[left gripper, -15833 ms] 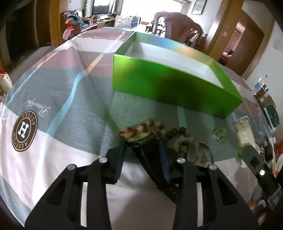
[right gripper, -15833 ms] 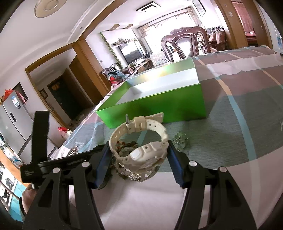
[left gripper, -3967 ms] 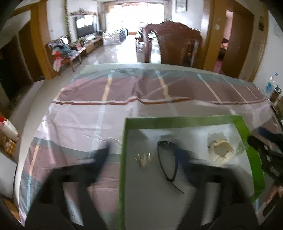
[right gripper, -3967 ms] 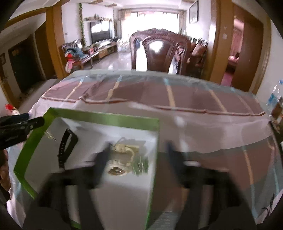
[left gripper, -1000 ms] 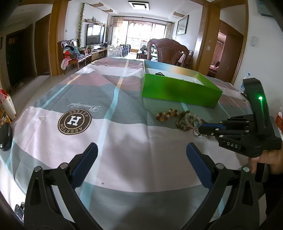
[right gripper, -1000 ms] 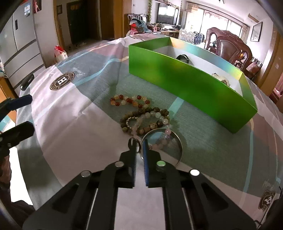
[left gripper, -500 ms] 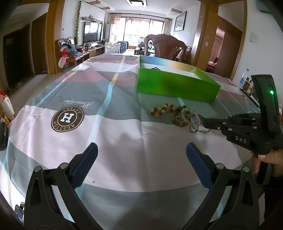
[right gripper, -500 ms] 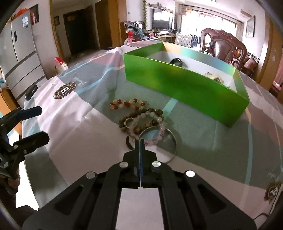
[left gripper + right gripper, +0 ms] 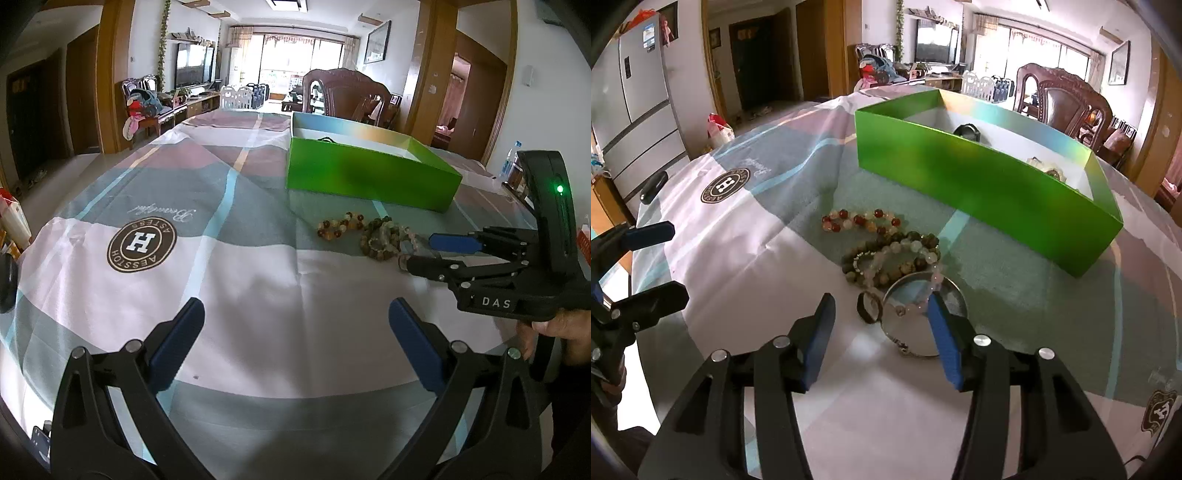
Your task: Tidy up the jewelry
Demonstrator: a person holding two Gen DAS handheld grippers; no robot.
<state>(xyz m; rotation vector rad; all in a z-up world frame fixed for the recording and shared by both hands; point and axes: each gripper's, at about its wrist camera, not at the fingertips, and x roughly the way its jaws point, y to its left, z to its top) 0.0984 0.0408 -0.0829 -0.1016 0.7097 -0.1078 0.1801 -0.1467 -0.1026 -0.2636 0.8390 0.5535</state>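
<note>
the tablecloth (image 9: 258, 295) badge reads "aesstoh", the right tool (image 9: 421, 253) "das".

Black watch (image 9: 967, 132) and pale watch (image 9: 1046, 168) half-hidden behind green box wall (image 9: 979, 177)

Bright daylight pours from the far windows (image 9: 295, 55), which are blown out white. Both views are sharp, with strong fisheye bending and dark corners. Soft shadows and pale glare lie on the counter (image 9: 879, 369).

The left wrist camera is looking low across the tabletop (image 9: 258, 295) from its near edge; the right wrist camera is sitting closer, angling down. Both are taking in the bead bracelets (image 9: 380, 240) and green box (image 9: 979, 181).
</note>
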